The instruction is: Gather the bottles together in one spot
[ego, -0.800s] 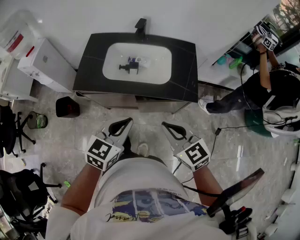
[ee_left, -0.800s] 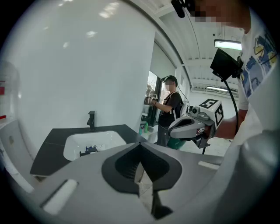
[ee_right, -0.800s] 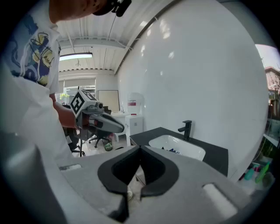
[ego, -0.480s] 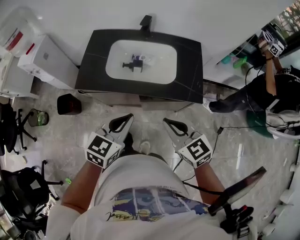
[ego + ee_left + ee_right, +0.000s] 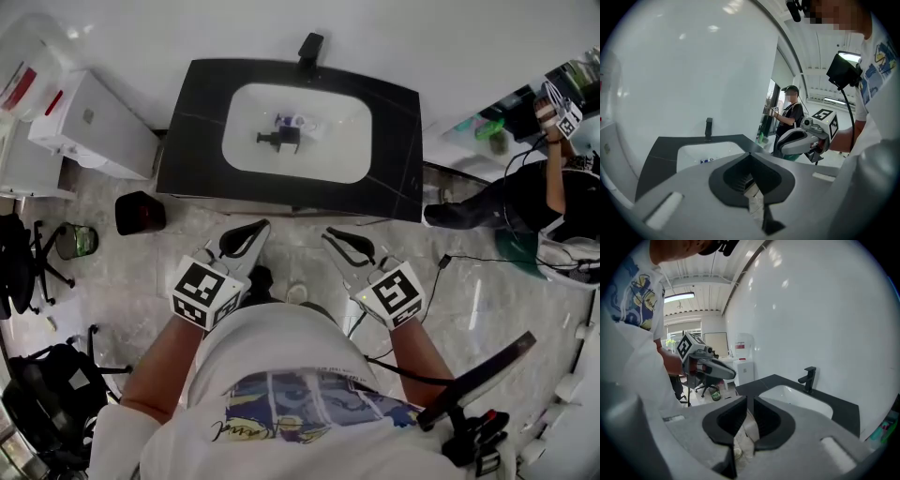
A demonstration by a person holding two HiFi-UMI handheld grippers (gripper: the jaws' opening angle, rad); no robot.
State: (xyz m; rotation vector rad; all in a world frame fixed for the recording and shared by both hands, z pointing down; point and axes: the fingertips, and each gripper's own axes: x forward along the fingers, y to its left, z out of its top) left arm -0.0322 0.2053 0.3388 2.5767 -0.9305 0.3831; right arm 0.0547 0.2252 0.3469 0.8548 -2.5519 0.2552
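Two small bottles lie in the white sink basin [image 5: 244, 155] of a black vanity [image 5: 192, 141]: a dark one [image 5: 278, 139] and a clear one with a blue label [image 5: 295, 120]. The left gripper view catches them as a blue speck [image 5: 708, 160]. Both grippers hover over the floor, well short of the vanity's front edge. My left gripper [image 5: 261, 227] [image 5: 750, 153] is shut and empty. On my right gripper [image 5: 328, 234] [image 5: 750, 398] the jaws stand a narrow slit apart with nothing between them.
A black faucet [image 5: 310, 45] stands behind the basin. White cabinets [image 5: 89, 127] and a dark bin [image 5: 139, 212] flank the vanity's left side, office chairs [image 5: 19, 253] further left. Another person [image 5: 534, 187] works at the right. A cable [image 5: 469, 258] lies on the floor.
The vanity has shifted right and slightly closer in the head view. Both grippers keep their place in front of my body, edging a little toward the vanity.
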